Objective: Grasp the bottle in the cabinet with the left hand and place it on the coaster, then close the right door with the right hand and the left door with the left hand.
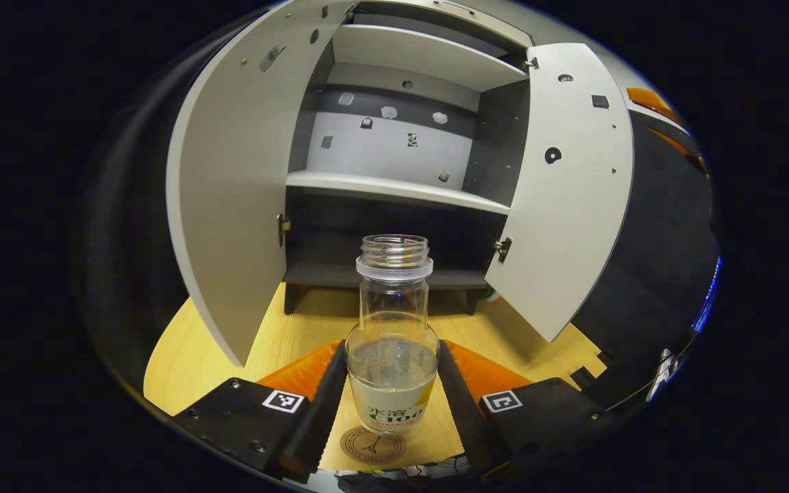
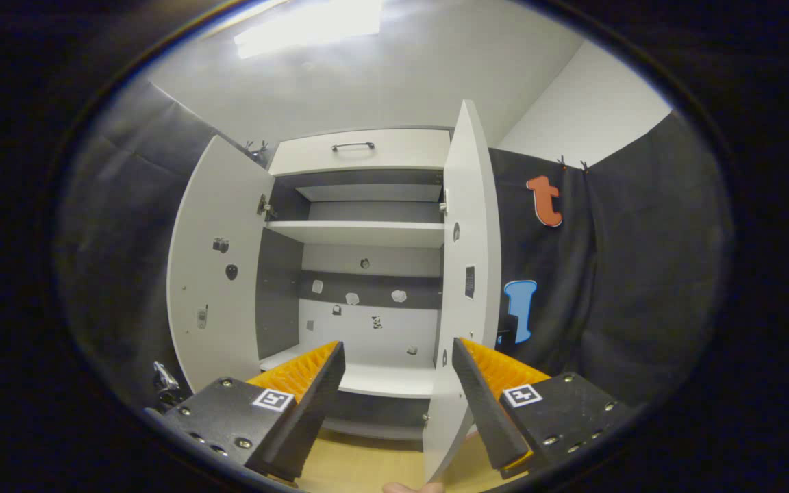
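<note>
Left gripper view, my left gripper [image 1: 392,397]: at the bottom centre of the frame, its jaws pinch the clear uncapped bottle [image 1: 392,335] low on its body, both fingers pressing the sides.
Left gripper view, bottle: upright, centre of the frame, its base right at the round coaster [image 1: 372,444] on the wooden tabletop [image 1: 298,329]; I cannot tell whether it rests on it or hangs just above. I judge I hold low so the base meets the coaster squarely.
Left gripper view, cabinet [image 1: 401,171]: upper half of the frame, shelves bare, left door [image 1: 230,205] and right door [image 1: 566,185] both swung wide.
Left gripper view, room: the door edges flank the bottle with tabletop free on either side.
Right gripper view, my right gripper [image 2: 398,390]: at the bottom of the frame, jaws spread and holding nothing.
Right gripper view, right door [image 2: 466,287]: seen nearly edge-on, right of centre, its lower edge just by my right finger. I judge I wait here to push it closed.
Right gripper view, left door [image 2: 220,274]: open at the left of the frame, well apart from my fingers.
</note>
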